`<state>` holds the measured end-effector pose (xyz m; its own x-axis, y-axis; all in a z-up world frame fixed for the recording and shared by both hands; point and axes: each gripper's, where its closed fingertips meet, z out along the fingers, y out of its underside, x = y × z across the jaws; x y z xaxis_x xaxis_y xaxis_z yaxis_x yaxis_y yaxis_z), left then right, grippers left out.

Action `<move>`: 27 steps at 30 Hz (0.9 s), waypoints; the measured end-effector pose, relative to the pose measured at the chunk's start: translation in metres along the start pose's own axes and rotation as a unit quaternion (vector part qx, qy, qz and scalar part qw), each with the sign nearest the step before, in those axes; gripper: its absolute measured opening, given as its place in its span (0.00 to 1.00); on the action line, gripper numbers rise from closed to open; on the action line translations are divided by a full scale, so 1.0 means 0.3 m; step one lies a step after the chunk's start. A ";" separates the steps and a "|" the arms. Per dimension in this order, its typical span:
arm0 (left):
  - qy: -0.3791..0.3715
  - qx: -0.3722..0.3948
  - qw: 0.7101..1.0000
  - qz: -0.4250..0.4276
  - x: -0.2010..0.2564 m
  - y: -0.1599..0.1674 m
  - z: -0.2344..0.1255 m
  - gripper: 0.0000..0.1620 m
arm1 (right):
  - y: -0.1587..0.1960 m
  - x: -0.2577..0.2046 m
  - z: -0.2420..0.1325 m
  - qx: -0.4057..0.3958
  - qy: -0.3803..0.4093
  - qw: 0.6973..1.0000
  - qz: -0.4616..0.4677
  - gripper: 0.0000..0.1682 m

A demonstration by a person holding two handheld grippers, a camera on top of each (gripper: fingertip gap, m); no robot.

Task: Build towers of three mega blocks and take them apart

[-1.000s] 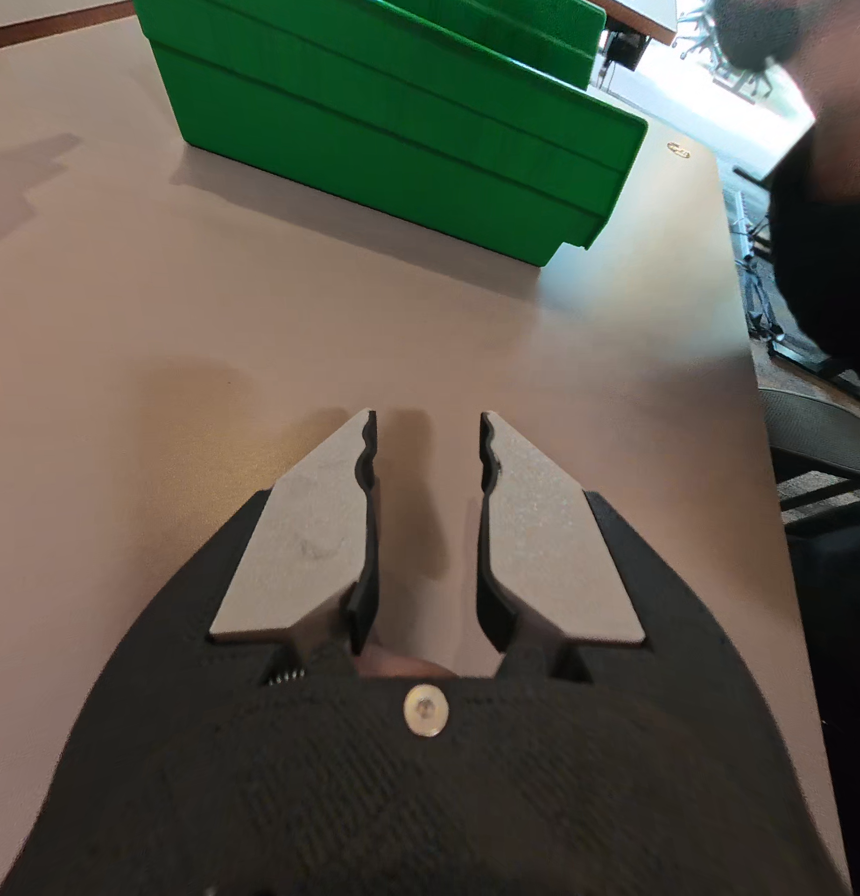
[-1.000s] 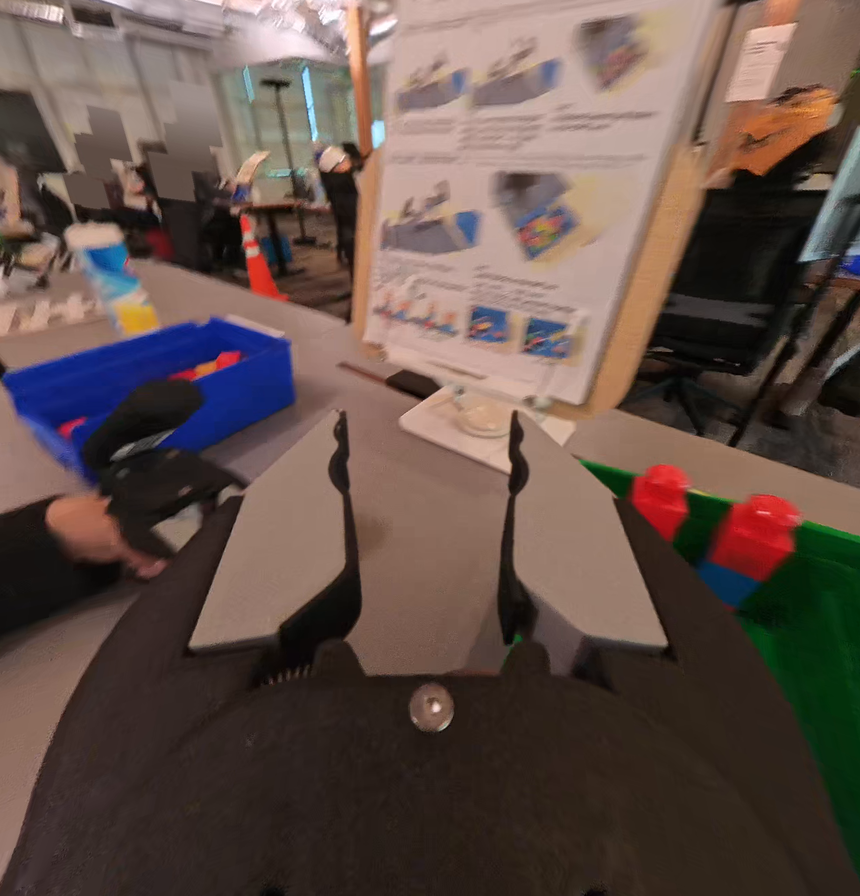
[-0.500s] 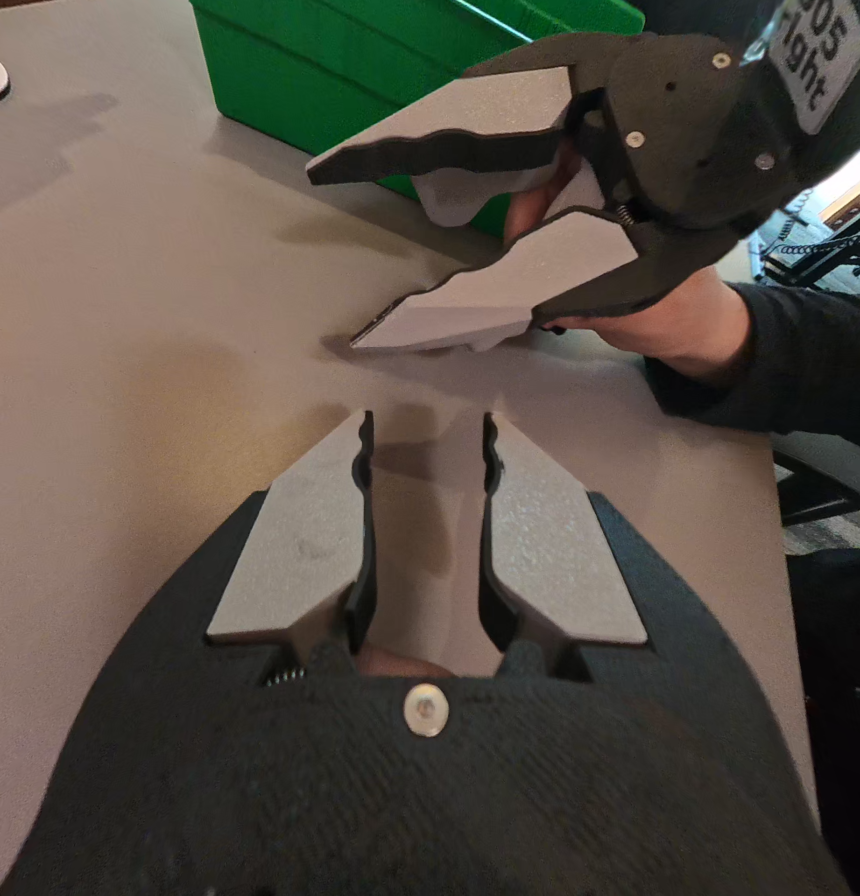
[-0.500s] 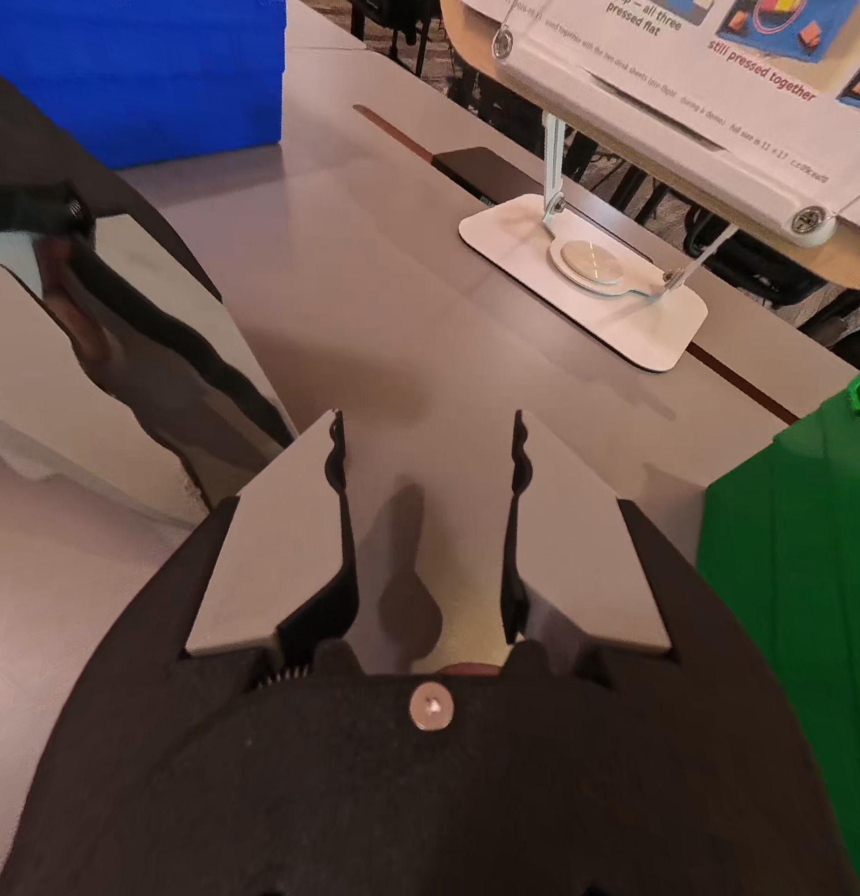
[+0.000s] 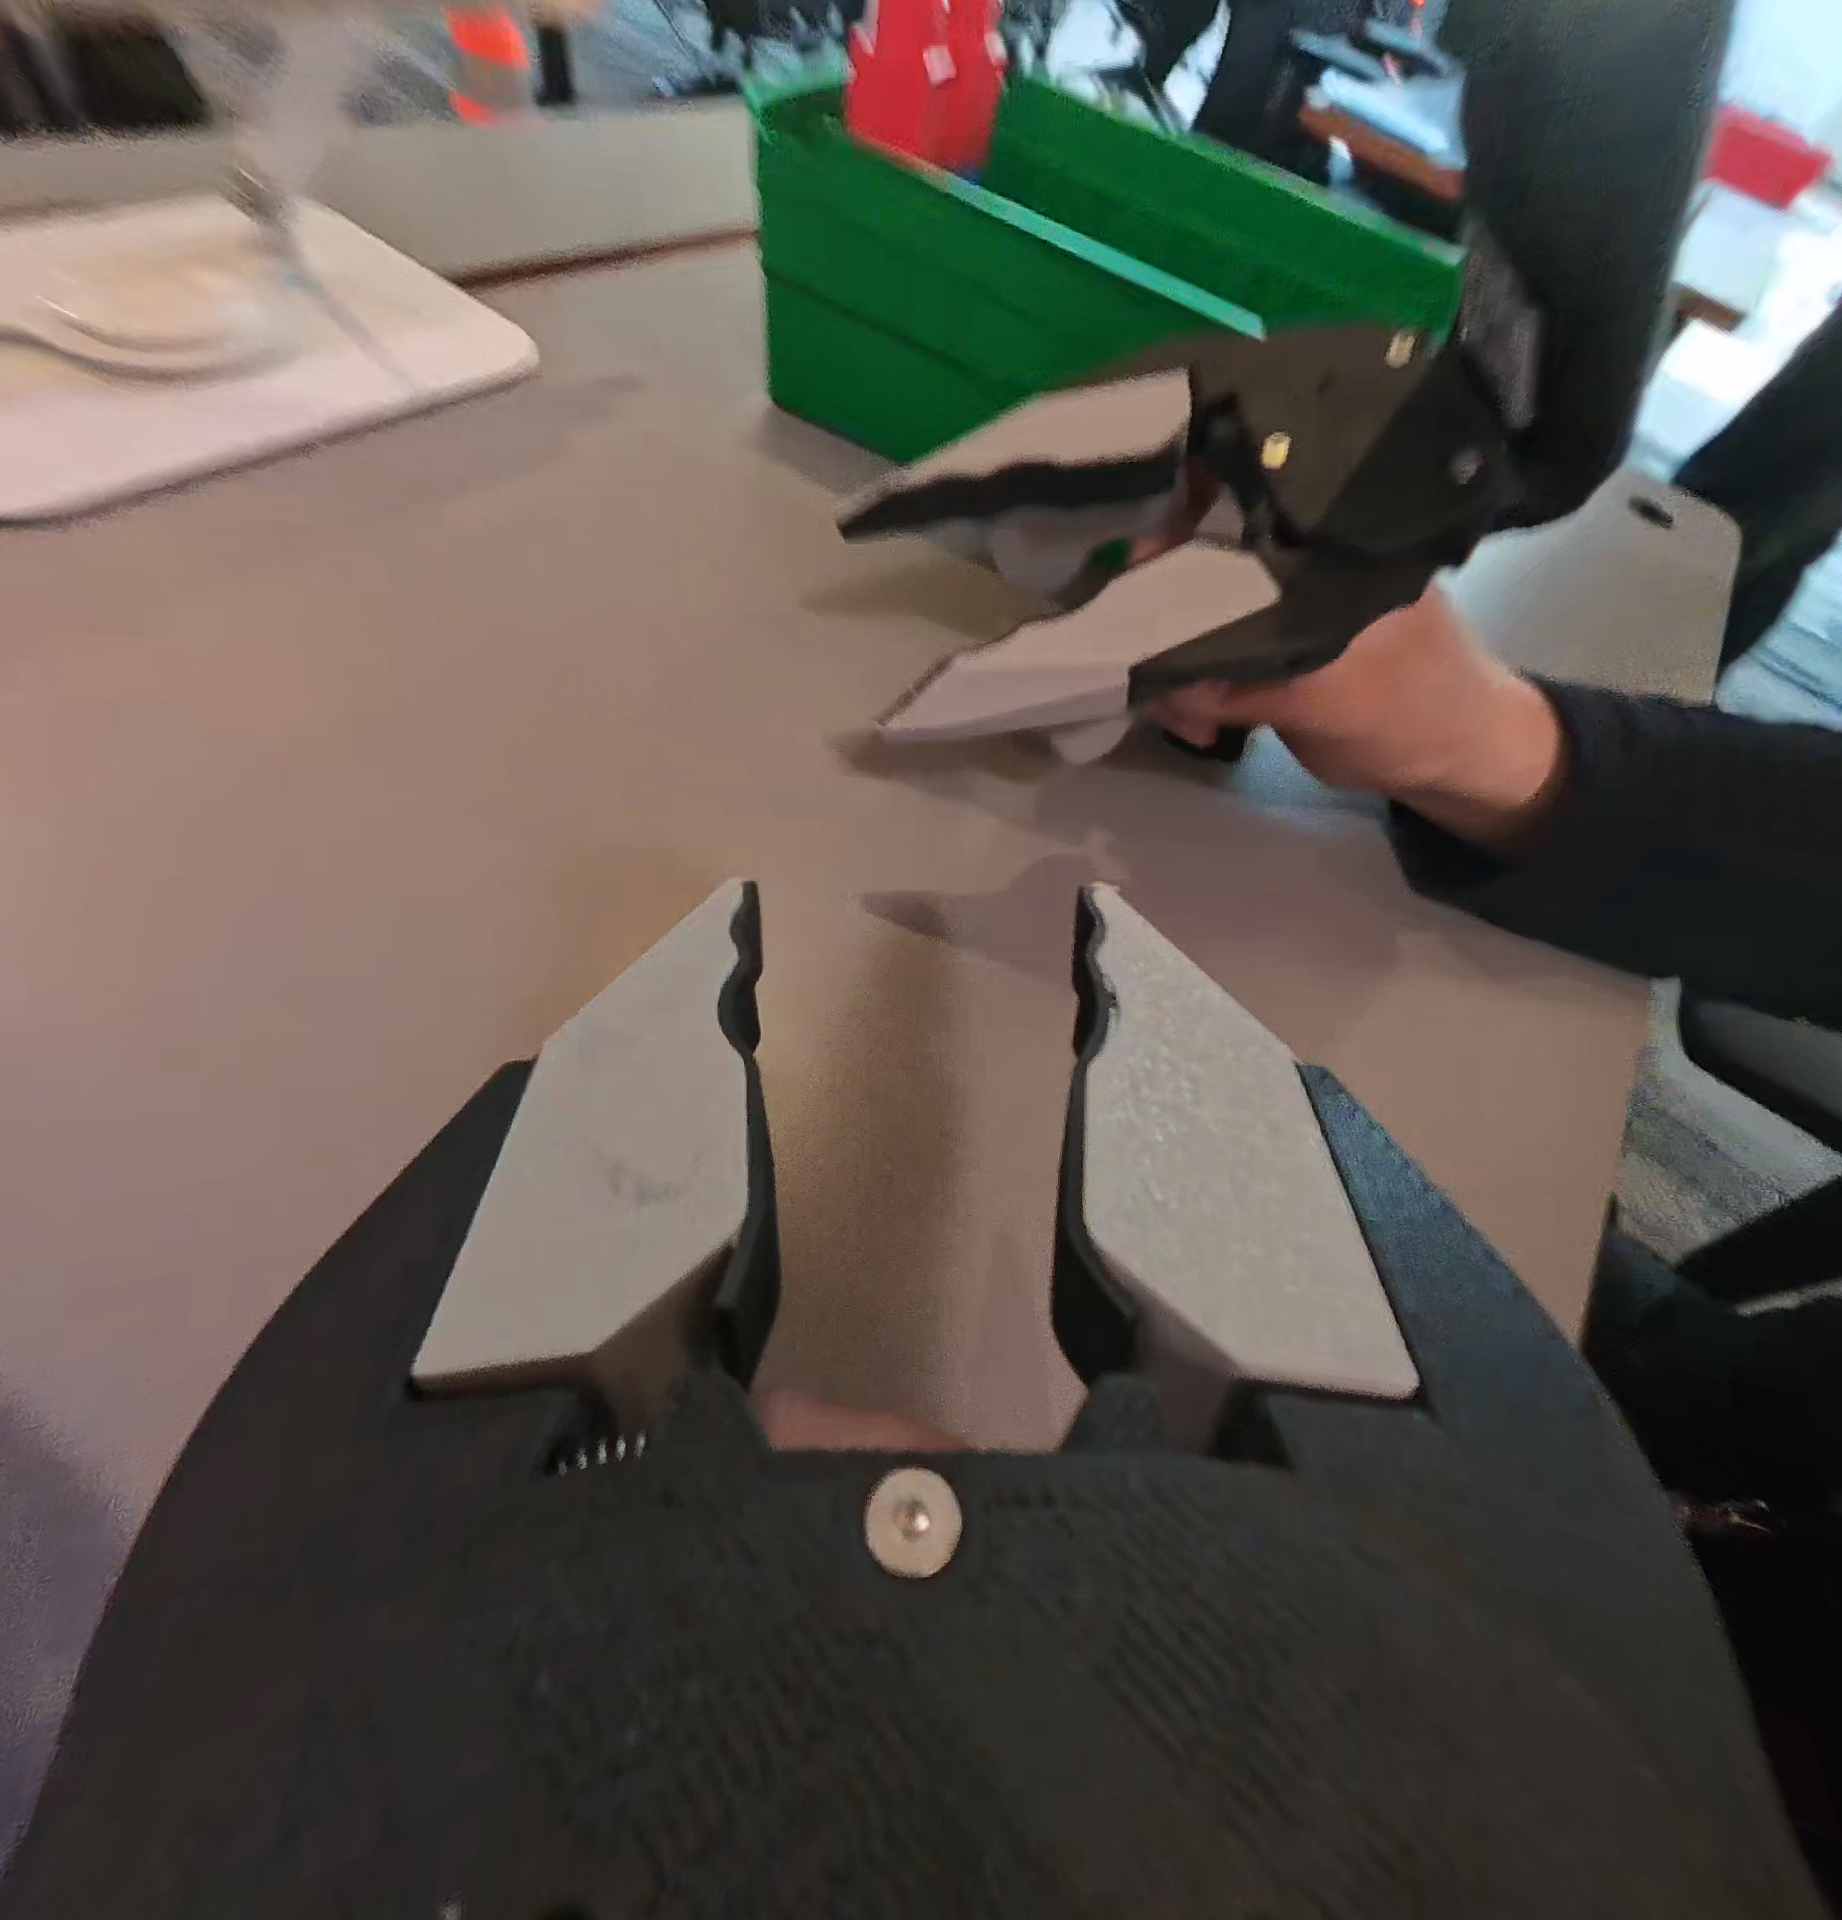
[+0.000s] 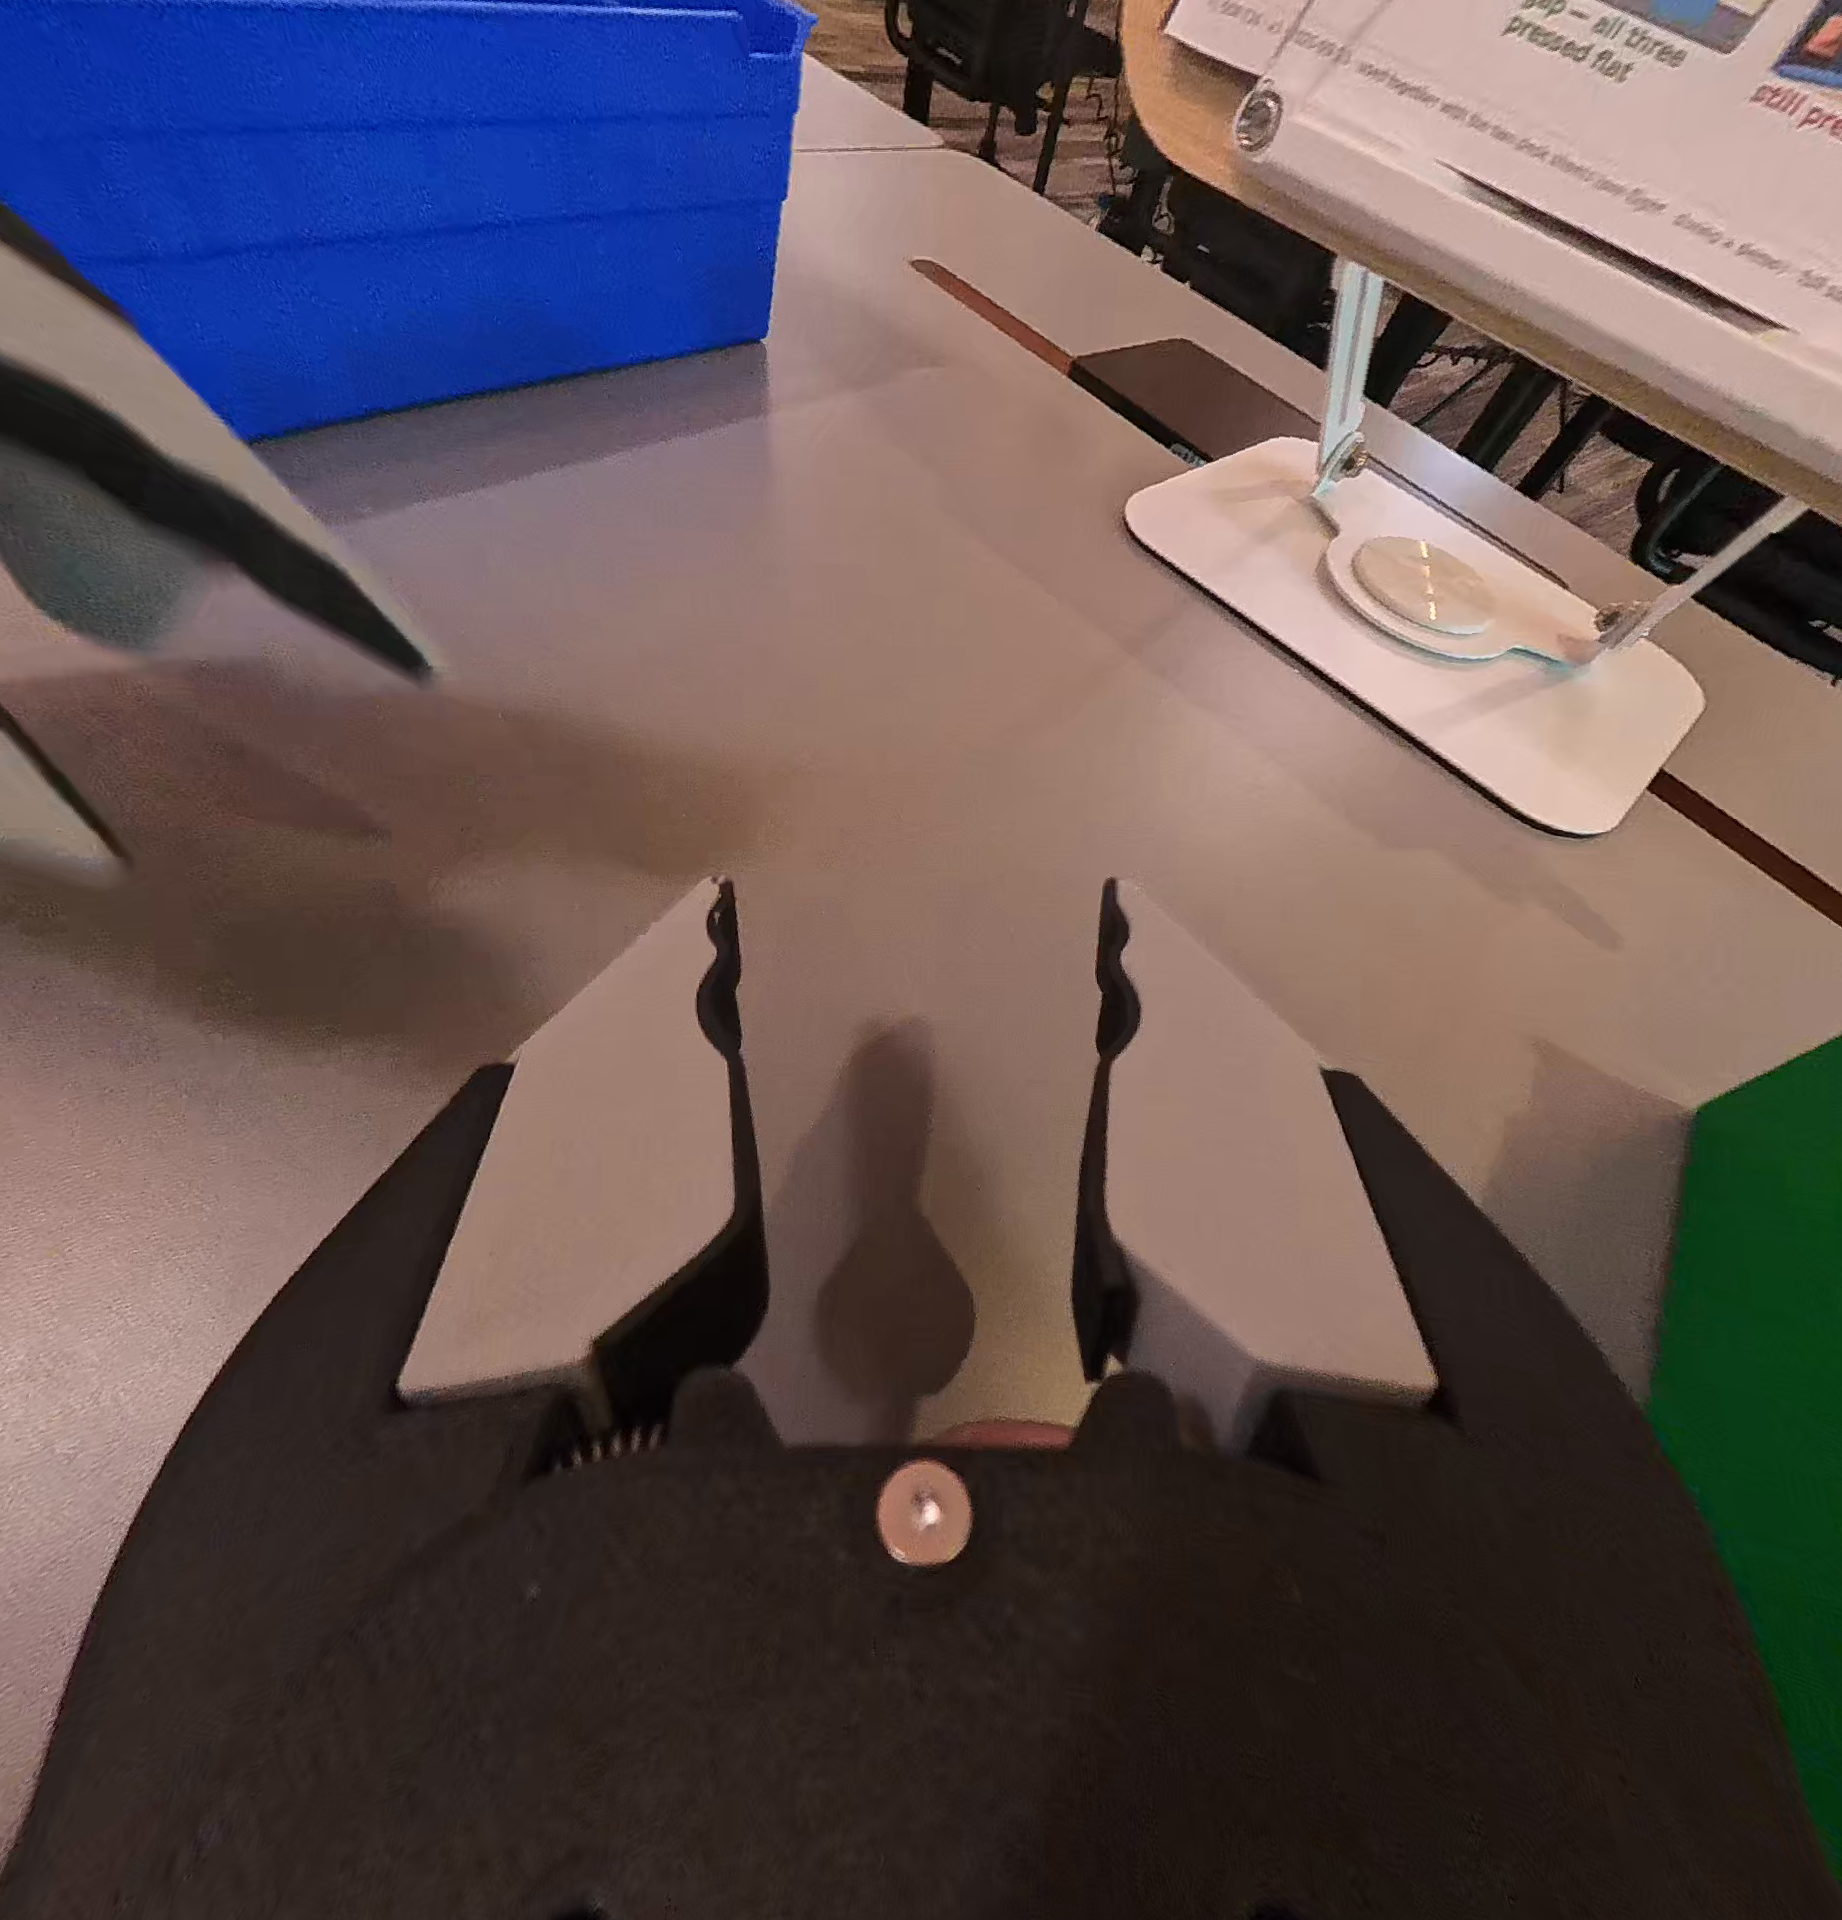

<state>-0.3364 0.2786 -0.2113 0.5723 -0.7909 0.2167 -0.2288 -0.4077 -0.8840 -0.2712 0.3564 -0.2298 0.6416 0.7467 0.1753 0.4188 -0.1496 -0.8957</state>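
My left gripper point(image 5: 917, 904) is open and empty, low over the grey table point(image 5: 377, 727). My right gripper point(image 6: 912, 899) is open and empty, low over the same table. In the left wrist view the right gripper point(image 5: 886, 613) shows ahead to the right, held by a hand point(image 5: 1384, 717), jaws apart, just in front of the green bin point(image 5: 1000, 312). A red block point(image 5: 922, 78) stands up out of that bin. In the right wrist view the left gripper's fingers point(image 6: 117, 416) show blurred at the left edge.
A blue bin point(image 6: 377, 208) stands at the far left in the right wrist view. A white stand base point(image 6: 1436, 665) carrying an instruction board point(image 6: 1623, 208) sits at the far right, also in the left wrist view point(image 5: 221, 343). The green bin's wall point(image 6: 1790, 1455) is close on the right. The left gripper is farther from the red block point(image 5: 922, 78), some 35 cm, than the right, some 20 cm.
The left gripper has opened wider and tilted up, so the bin's inside and the stand base came into view. The right gripper moved a little forward and stays open.
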 end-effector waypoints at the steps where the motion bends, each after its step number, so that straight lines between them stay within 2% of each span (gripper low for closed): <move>1: -0.017 0.016 1.000 -0.001 -0.015 -0.035 -0.066 0.36 | 0.002 -0.006 0.002 -0.002 -0.004 1.000 0.000 0.40; 3: -0.068 0.043 0.997 0.004 -0.071 -0.116 -0.216 0.36 | 0.001 -0.016 0.005 -0.002 -0.011 1.000 0.002 0.40; 6: -0.180 0.053 0.982 0.003 -0.240 -0.205 -0.449 0.36 | -0.006 -0.024 0.003 0.003 -0.019 1.000 0.010 0.39; 8: -0.252 0.023 0.967 -0.022 -0.393 -0.200 -0.572 0.37 | -0.010 -0.027 0.002 0.006 -0.021 1.000 0.013 0.39; 11: -0.347 -0.054 0.935 -0.054 -0.626 -0.117 -0.686 0.38 | -0.010 -0.034 0.003 0.006 -0.026 1.000 0.016 0.39; 14: -0.373 -0.154 0.911 -0.088 -0.764 0.012 -0.702 0.41 | -0.003 -0.037 0.007 0.002 -0.025 1.000 0.013 0.39; 18: -0.392 -0.260 0.879 -0.073 -0.860 0.129 -0.694 0.42 | 0.009 -0.034 0.013 -0.005 -0.028 0.999 0.019 0.39; 25: -0.376 -0.343 0.855 -0.101 -0.926 0.240 -0.669 0.42 | 0.012 -0.016 0.016 -0.005 -0.033 0.999 0.040 0.39; 26: -0.378 -0.353 0.849 -0.107 -0.934 0.262 -0.671 0.47 | 0.012 -0.016 0.016 -0.005 -0.034 0.999 0.042 0.39; 27: -0.389 -0.359 0.842 -0.104 -0.948 0.275 -0.678 0.46 | 0.011 -0.015 0.015 -0.003 -0.035 0.998 0.043 0.38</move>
<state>-0.6782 0.3772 -0.2615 0.9374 -0.2449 -0.2475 -0.3180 -0.8917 -0.3221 -0.2756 0.3553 -0.2353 0.6283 0.7749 0.0688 0.3683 -0.2184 -0.9037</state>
